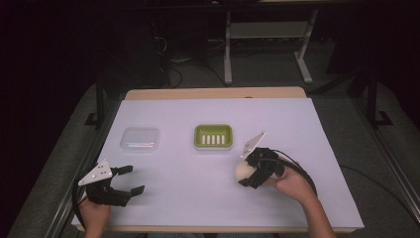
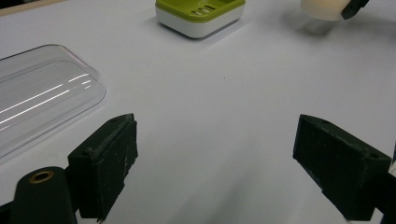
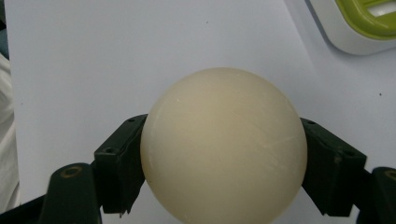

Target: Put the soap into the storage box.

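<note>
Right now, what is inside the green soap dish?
The green soap dish shows a slotted floor with five pale slots and nothing lying on it. The cream soap bar is clamped in the right gripper. Whatever lies below the slots is covered.

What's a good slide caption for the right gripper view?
Right gripper clamps a cream soap bar above the white table cover, green soap dish at upper right.

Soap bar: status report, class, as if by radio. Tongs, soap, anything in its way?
Right tongs shut on soap bar, off the table. Left tongs open, idle near clear lid. Green soap dish uncovered; nothing between soap and dish.
</note>
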Tool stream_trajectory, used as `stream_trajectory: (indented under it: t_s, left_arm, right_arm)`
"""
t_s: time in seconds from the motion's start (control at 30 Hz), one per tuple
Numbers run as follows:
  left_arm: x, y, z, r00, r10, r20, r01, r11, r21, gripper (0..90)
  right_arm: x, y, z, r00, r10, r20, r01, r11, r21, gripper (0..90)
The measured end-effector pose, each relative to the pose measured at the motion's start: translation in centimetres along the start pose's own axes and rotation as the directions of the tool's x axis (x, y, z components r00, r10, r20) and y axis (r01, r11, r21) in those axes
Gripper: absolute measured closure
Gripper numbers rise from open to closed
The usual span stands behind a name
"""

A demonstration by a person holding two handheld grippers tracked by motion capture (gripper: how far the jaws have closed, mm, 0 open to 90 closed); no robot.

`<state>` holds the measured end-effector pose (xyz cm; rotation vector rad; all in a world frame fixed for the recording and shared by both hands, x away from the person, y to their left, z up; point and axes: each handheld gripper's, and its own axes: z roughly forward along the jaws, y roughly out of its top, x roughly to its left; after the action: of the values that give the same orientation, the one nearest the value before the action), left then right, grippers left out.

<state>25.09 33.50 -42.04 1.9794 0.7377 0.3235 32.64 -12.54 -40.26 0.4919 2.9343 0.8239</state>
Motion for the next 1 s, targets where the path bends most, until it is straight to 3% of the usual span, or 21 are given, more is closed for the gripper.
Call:
stream_trajectory:
  t_s: [0.27, 0.9, 1.0]
  left_arm:
    - [0.1, 0.0, -0.1, 1.0000, 0.004, -0.004, -0.004, 1.0000, -0.002, 13.3]
    - [0.2, 0.0, -0.1, 1.0000, 0.008, -0.002, -0.008, 1.0000, -0.002, 13.3]
    - [0.1, 0.1, -0.1, 1.0000, 0.008, -0.005, -0.008, 1.0000, -0.001, 13.3]
  right_arm:
    - [-0.7, 1.1, -0.1, 0.9999, -0.008, -0.013, 0.008, 1.000, 0.004, 23.3]
    - [-2.8, 3.7, -0.7, 0.9991, -0.015, -0.040, 0.013, 0.998, -0.064, 23.3]
    - [-3.3, 4.1, -0.6, 0.9990, -0.017, -0.041, 0.015, 0.999, -0.051, 23.3]
